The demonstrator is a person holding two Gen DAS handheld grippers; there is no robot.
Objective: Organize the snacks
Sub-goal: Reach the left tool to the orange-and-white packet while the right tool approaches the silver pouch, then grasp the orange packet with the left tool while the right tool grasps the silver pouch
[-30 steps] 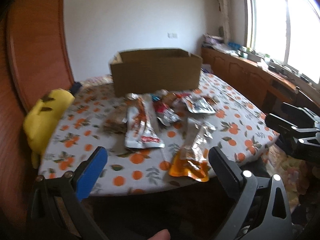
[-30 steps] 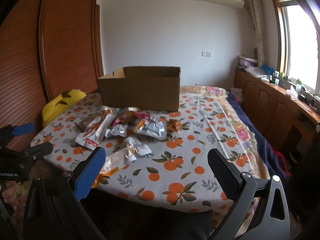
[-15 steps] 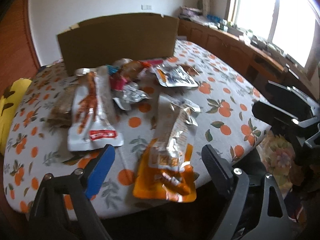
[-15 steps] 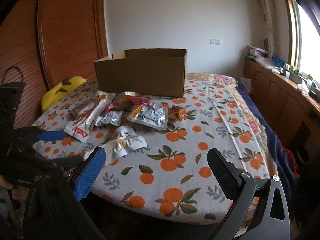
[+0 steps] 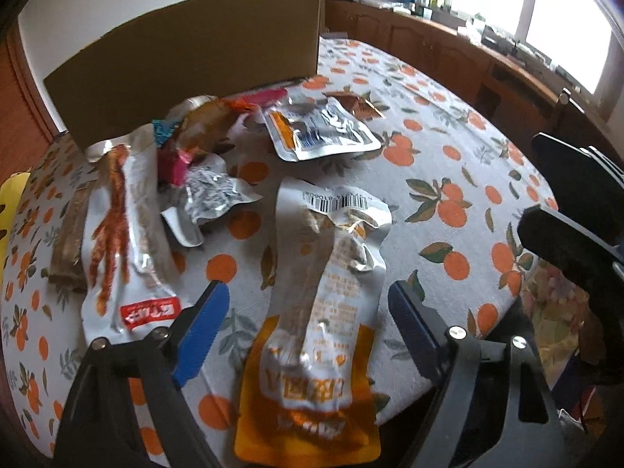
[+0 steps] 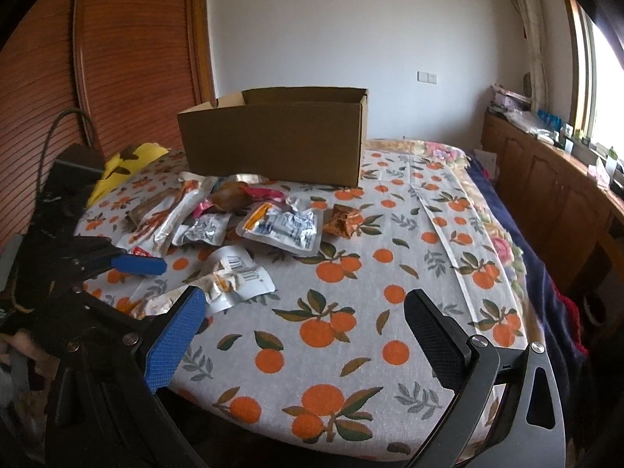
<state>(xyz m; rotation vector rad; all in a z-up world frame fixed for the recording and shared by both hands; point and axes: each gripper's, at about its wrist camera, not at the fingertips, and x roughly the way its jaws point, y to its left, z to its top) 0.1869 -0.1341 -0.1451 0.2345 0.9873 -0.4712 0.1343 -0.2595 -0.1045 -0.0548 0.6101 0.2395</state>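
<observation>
A crumpled silver pouch with an orange bottom (image 5: 323, 312) lies near the front edge of the orange-print cloth (image 5: 448, 179). My left gripper (image 5: 307, 288) points down over it. Its jaws are closing with the pouch between them, and the pads stand clear of it. Further back lie a long silver pouch with a red print (image 5: 121, 226), a small silver packet (image 5: 210, 199) and a silver-and-blue pouch (image 5: 323, 128). An open cardboard box (image 6: 273, 144) stands behind them. My right gripper (image 6: 306, 294) hangs open over bare cloth with nothing between its fingers.
A brown crumpled packet (image 6: 345, 220) lies right of the pile. A yellow cushion (image 6: 128, 163) rests at the far left beside a wooden panel wall. Wooden cabinets (image 6: 546, 179) run along the right under the window. The cloth's front edge is close below both grippers.
My left gripper has moved forward and down over the orange-bottomed pouch, and its jaws have narrowed around it. My right gripper has come slightly forward and lower.
</observation>
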